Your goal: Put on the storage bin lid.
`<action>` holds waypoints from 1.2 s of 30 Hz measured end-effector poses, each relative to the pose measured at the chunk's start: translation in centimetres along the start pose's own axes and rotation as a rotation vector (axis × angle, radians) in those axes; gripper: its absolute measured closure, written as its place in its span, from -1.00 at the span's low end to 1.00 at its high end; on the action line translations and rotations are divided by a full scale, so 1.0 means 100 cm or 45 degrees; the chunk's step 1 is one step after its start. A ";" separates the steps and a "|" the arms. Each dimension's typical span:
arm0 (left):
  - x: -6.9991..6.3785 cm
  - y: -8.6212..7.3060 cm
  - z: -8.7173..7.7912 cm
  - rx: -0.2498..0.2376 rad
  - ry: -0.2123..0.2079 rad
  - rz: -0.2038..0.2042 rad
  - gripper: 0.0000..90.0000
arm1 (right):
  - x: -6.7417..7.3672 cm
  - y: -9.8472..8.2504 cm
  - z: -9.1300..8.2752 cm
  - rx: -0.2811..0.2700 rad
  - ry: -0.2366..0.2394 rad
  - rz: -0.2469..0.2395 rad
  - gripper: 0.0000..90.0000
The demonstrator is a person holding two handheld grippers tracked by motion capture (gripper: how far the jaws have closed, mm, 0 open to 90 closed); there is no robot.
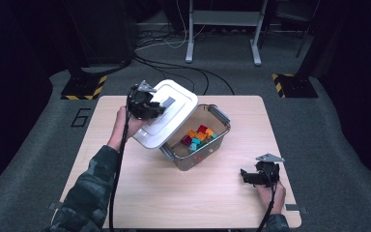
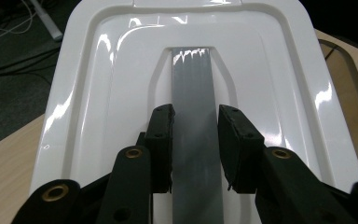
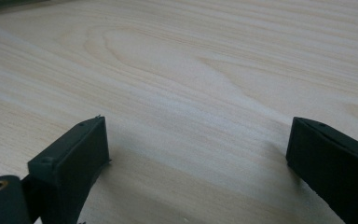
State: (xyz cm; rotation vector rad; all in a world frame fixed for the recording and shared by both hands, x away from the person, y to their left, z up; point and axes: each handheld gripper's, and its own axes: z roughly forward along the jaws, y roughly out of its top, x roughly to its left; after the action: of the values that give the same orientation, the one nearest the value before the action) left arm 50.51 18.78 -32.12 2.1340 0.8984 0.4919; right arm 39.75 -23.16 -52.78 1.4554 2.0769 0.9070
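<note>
A clear plastic box (image 1: 221,117) stands in the middle of the wooden table (image 1: 140,193), with several coloured blocks (image 1: 198,137) inside. Its white lid (image 1: 174,116) hangs tilted over the box's left end. My left gripper (image 1: 147,104) holds the lid by its grey handle strip. In the left gripper view the two black pads (image 2: 161,135) press on both sides of the grey handle (image 2: 193,79) on the glossy lid (image 2: 107,93). My right gripper (image 1: 252,177) rests near the table's front right corner. Its jaws (image 3: 198,140) stand wide apart over bare wood (image 3: 191,60).
Beyond the table lies grey carpet with black cables (image 1: 174,67), metal stand legs (image 1: 191,48) and two yellow-black striped bases (image 1: 82,89). The table's front middle and far right show bare wood.
</note>
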 end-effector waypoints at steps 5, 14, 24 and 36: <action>-0.013 0.008 0.013 0.007 -0.036 0.025 0.48 | 0.000 0.000 0.000 -0.001 0.000 -0.002 -0.89; -0.043 0.020 0.049 0.079 -0.127 0.087 0.48 | 0.000 0.000 0.000 -0.003 0.000 -0.008 -0.89; -0.062 0.021 0.075 0.149 -0.169 0.090 0.48 | 0.000 0.000 0.000 -0.003 0.001 -0.005 -0.88; -0.072 0.018 0.095 0.228 -0.198 0.112 0.48 | 0.000 0.000 0.000 -0.001 0.003 -0.008 -0.88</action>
State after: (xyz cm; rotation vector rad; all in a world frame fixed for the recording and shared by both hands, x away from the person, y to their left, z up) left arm 51.93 7.95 -37.22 2.3466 0.7884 0.2927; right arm 39.73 -23.20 -52.78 1.4475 2.0817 0.9077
